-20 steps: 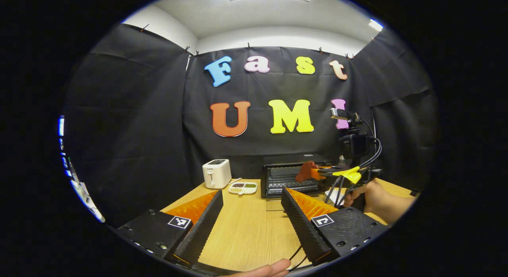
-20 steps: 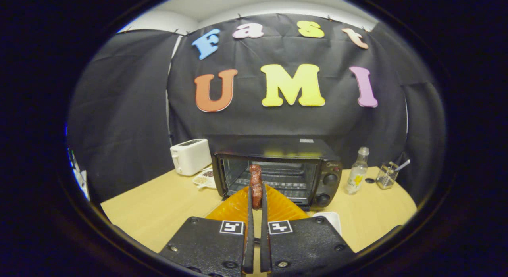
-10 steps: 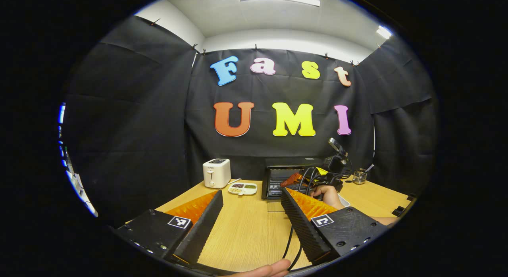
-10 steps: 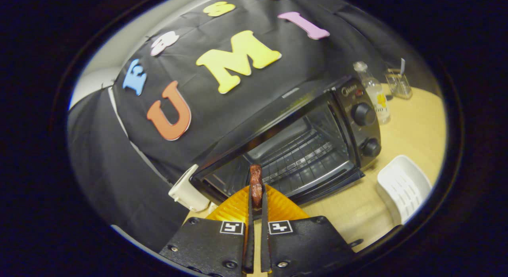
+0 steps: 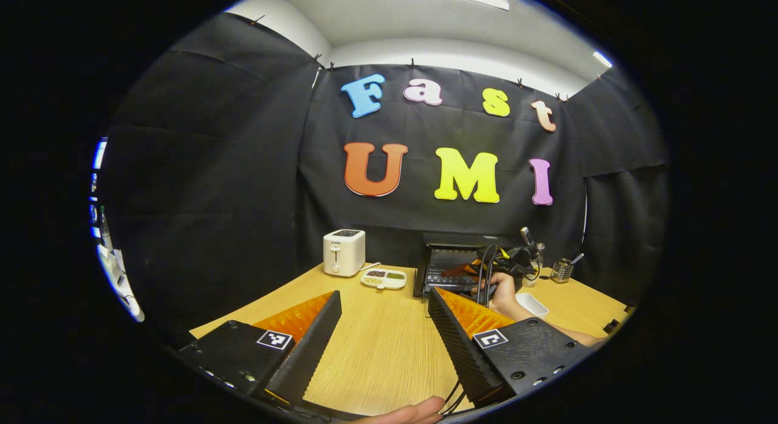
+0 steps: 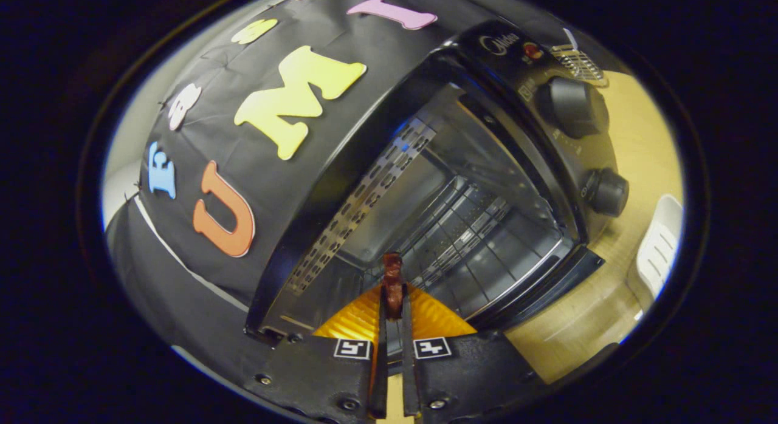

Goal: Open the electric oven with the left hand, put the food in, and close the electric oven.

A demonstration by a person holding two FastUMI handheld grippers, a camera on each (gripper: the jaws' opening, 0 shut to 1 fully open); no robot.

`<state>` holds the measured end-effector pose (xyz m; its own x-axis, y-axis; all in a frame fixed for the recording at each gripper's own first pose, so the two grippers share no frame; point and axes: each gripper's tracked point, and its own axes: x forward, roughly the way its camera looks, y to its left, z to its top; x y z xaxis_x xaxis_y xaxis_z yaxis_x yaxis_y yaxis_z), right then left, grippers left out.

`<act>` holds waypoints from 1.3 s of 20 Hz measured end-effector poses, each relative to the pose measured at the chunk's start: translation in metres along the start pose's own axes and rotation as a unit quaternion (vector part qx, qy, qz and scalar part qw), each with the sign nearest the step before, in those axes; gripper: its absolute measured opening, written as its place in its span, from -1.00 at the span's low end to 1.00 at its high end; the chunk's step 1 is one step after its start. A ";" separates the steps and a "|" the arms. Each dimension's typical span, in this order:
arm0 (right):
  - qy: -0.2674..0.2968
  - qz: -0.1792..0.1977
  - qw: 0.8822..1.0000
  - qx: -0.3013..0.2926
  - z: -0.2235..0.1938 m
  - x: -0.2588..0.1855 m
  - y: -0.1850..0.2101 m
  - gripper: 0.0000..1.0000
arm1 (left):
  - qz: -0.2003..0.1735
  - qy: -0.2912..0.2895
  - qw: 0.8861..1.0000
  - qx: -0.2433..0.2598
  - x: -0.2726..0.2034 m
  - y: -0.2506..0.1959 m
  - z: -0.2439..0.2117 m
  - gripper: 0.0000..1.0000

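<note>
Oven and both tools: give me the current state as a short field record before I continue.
oven: door open, wire rack bare
food: dark red piece, pinched upright at the fingertips, at the oven mouth
right tool: shut on the food, view tilted
left tool: open, holding nothing, hanging over the wooden table
white tray: on the table beside the oven
</note>
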<state>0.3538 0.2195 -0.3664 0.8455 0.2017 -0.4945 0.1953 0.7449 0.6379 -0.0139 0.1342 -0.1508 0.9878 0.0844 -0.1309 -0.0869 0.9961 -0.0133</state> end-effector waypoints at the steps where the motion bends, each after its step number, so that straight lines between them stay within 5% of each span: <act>1: -0.003 -0.013 1.000 -0.024 0.002 -0.002 -0.006 -0.70 | -0.001 0.003 1.000 -0.002 0.001 -0.002 -0.001 0.84; 3: -0.021 -0.050 0.996 -0.077 0.010 -0.005 -0.018 -0.65 | -0.006 0.009 1.000 -0.004 0.001 -0.007 -0.004 0.84; 5: -0.022 -0.070 0.989 -0.129 0.013 -0.014 -0.023 -0.25 | -0.004 0.014 1.000 0.002 0.001 -0.009 -0.004 0.84; 9: 0.004 -0.072 0.977 -0.201 0.008 -0.028 -0.029 -0.09 | -0.017 0.014 1.000 0.000 -0.003 -0.023 0.000 0.84; 10: 0.008 -0.070 0.974 -0.217 0.009 -0.031 -0.028 0.11 | -0.023 0.014 1.000 -0.002 -0.005 -0.028 0.001 0.84; 13: 0.021 -0.059 0.965 -0.254 0.004 -0.054 -0.030 0.45 | -0.027 0.011 1.000 0.000 -0.008 -0.034 0.006 0.84; 19: 0.036 0.001 0.947 -0.320 -0.009 -0.126 -0.018 0.64 | -0.037 0.024 0.999 0.002 0.002 -0.048 0.007 0.84; 26: -0.048 0.077 0.910 -0.404 0.031 -0.236 0.016 0.94 | -0.045 0.040 0.998 -0.004 0.026 -0.068 -0.001 0.84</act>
<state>0.1731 0.1639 -0.2213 0.8792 0.3152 -0.3574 -0.3255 0.9450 0.0328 0.0179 0.0690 -0.1540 0.9780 -0.0084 -0.2084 0.0010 0.9994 -0.0356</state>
